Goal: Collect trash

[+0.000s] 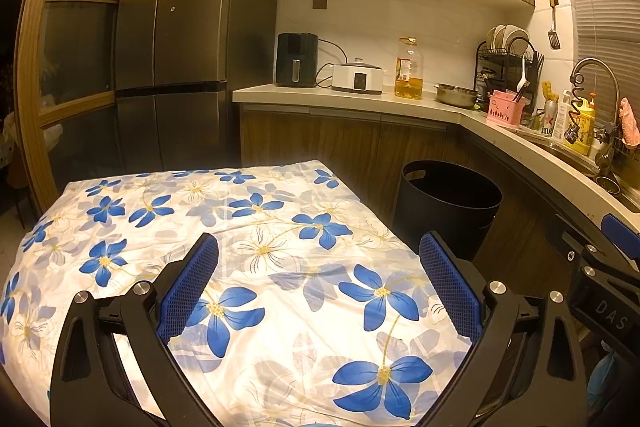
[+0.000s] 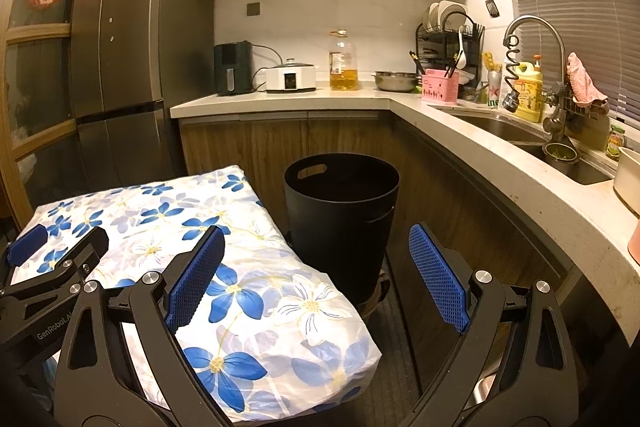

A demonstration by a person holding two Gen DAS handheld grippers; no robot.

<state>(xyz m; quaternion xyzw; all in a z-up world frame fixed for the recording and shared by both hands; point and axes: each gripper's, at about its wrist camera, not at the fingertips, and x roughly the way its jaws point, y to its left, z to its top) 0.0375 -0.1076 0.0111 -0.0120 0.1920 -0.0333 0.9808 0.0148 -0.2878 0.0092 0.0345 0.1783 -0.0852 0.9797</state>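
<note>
Left wrist view: left gripper (image 1: 319, 283) hovering with its jaws spread wide and released, nothing between the blue pads (image 1: 191, 283), above a table draped in a white cloth with blue flowers (image 1: 280, 235). No trash showing anywhere on the cloth. Black trash bin (image 1: 446, 209) standing on the floor just beyond the table's far right corner, in front of the wooden lower cabinets. Part of the right gripper (image 1: 604, 259) poking in at the right edge. Behind, a dark fridge (image 1: 180, 27), then along the countertop (image 1: 360, 97) a black air fryer (image 1: 296, 59), a white cooker (image 1: 357, 77), a bottle of yellow oil (image 1: 409, 69), a steel bowl (image 1: 457, 95) and a dish rack (image 1: 508, 61).

Right wrist view: right gripper (image 2: 316, 277) also hanging released, jaws far apart and gripping nothing, positioned over the gap between table edge and bin. Bin (image 2: 341, 215) sitting straight ahead, close beside the cloth's (image 2: 248, 291) right edge, its dark interior unreadable. Left gripper (image 2: 52, 259) entering at the lower left over the cloth. Sink (image 2: 532, 139) and curved tap (image 2: 536, 35) lying to the right along the counter (image 2: 280, 103), a pink rag (image 2: 584, 79) draped beside the tap.
</note>
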